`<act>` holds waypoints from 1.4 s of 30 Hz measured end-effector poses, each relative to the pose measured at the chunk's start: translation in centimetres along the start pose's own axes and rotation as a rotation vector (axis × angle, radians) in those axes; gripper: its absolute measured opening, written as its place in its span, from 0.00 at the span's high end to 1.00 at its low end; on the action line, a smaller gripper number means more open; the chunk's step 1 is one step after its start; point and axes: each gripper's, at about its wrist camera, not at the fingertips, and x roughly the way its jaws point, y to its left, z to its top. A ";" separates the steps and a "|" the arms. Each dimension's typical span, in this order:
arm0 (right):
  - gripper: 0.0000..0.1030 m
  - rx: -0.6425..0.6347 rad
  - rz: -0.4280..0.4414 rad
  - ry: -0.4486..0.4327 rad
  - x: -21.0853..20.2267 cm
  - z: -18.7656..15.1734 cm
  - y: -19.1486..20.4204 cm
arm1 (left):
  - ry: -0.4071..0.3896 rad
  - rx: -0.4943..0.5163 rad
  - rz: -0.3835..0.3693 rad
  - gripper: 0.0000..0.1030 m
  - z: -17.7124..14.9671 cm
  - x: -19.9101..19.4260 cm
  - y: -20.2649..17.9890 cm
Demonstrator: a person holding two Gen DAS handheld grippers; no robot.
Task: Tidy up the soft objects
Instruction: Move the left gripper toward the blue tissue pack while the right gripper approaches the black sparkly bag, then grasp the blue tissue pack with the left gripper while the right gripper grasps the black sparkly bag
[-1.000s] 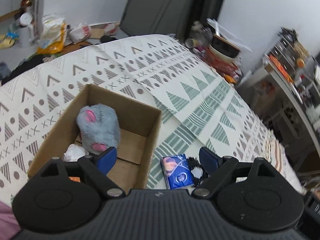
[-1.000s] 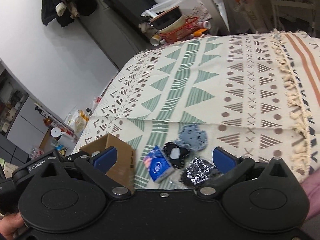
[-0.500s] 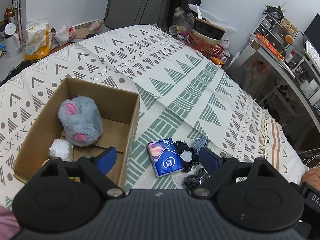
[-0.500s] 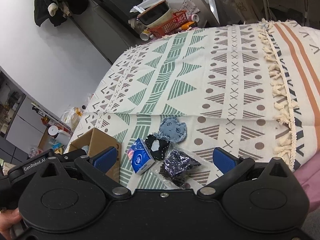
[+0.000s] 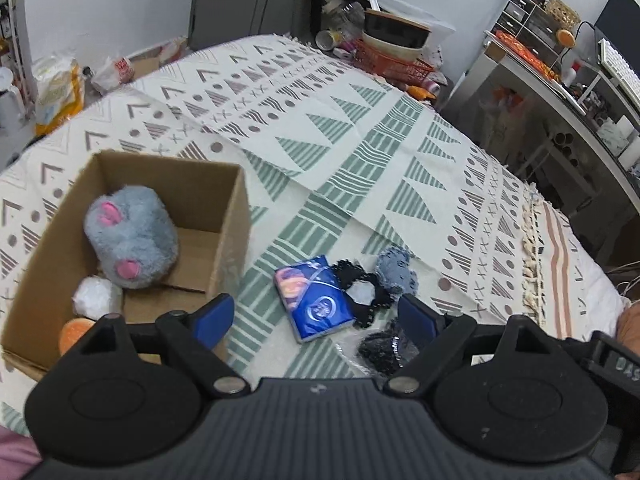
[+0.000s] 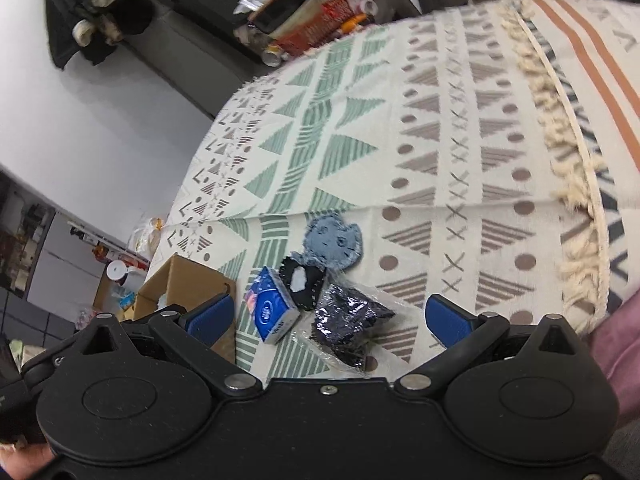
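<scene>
A cardboard box (image 5: pixel 228 216) on the patterned bedspread holds a grey plush mouse (image 5: pixel 130 236), a white ball (image 5: pixel 94 296) and an orange item (image 5: pixel 72 330). Right of it lie a blue tissue pack (image 5: pixel 316 300), a black-and-white patch (image 5: pixel 362 292), a grey-blue patch (image 5: pixel 394 270) and a dark glittery piece in clear wrap (image 5: pixel 380 350). My left gripper (image 5: pixel 316 318) hovers open above the tissue pack. My right gripper (image 6: pixel 328 316) is open over the wrapped glittery piece (image 6: pixel 346 316), with the tissue pack (image 6: pixel 272 310), black patch (image 6: pixel 302 280), grey-blue patch (image 6: pixel 334 242) and box (image 6: pixel 184 280) ahead.
An orange basket (image 5: pixel 390 62) with bowls sits past the bed's far edge. Shelves and a desk (image 5: pixel 560 80) stand to the right. Bags (image 5: pixel 56 92) lie on the floor at left. A fringed blanket edge (image 6: pixel 560 120) runs along the right side. Open bedspread stretches beyond the items.
The left gripper has swung right, from over the box to over the tissue pack. The right gripper has moved nearer the wrapped glittery piece. Both stay open.
</scene>
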 end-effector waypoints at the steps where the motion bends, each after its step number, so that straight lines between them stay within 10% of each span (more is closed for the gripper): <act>1: 0.00 0.010 0.002 0.001 0.2 0.0 -0.2 | 0.005 -0.002 -0.005 0.17 0.0 0.2 -0.1; 19: 0.22 0.124 0.059 0.172 5.3 0.0 -2.7 | 0.051 -0.015 -0.010 0.47 -0.3 4.0 -2.1; 30: 0.29 0.146 0.054 0.254 8.9 -0.3 -3.2 | 0.116 -0.015 0.067 0.42 0.0 8.3 -2.4; 42: 0.59 0.116 0.047 0.224 10.2 0.8 -3.9 | 0.167 -0.017 0.163 0.32 -0.4 11.7 -2.4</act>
